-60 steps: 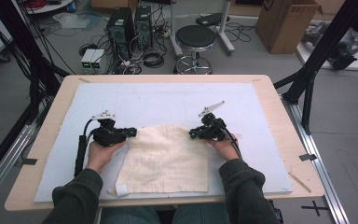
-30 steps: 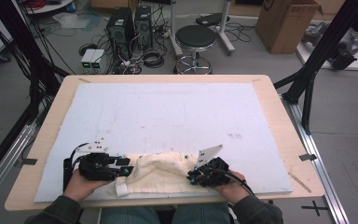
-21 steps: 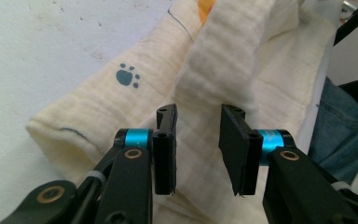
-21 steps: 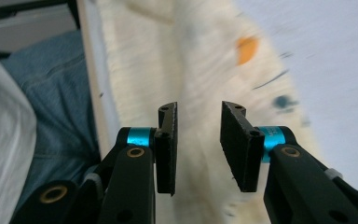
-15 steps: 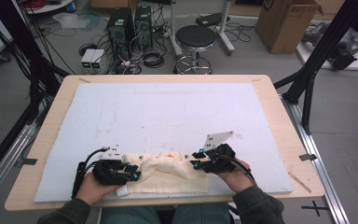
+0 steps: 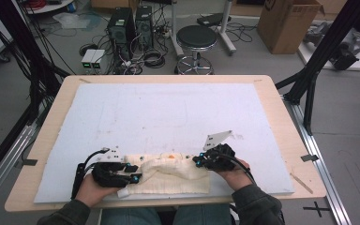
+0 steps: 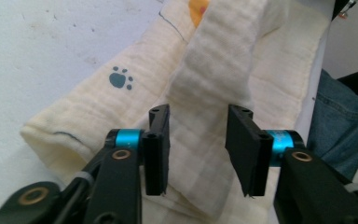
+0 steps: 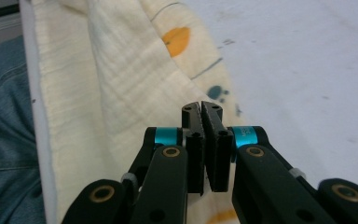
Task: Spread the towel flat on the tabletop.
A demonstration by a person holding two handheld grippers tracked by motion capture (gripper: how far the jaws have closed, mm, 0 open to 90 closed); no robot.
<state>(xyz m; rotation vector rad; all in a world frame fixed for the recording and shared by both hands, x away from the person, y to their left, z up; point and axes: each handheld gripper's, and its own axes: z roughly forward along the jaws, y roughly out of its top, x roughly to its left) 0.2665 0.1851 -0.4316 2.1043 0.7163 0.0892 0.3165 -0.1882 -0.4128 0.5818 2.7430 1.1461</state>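
Down at the near edge of the tabletop [image 6: 178,112], both hands are on the cream cloth [image 6: 171,176], which lies bunched into a long, rumpled strip across the white pad, right in front of the person.

The left hand-held gripper [image 7: 198,140] sits at the cloth's left end. Its jaws have just been opening and stand apart, with a raised fold of the cloth running up between them; the pads are not pressing on it, so that side is released. In the left gripper view you can pick out a small teal paw print [image 7: 120,79] on the fabric and a patch of orange near the top edge.

Over to the right hand-held gripper [image 8: 201,144] at the cloth's right end: its jaws have just been closing and now meet, pad to pad. They sit over the cloth, but whether a layer is pinched between them I cannot tell. An orange oval [image 8: 176,40] and another teal paw mark show on the cloth just beyond the tips.

No readable writing on the cloth or on either gripper. The cardboard box [image 6: 286,23] on the floor beyond the tabletop carries a dark mark, too small to read.
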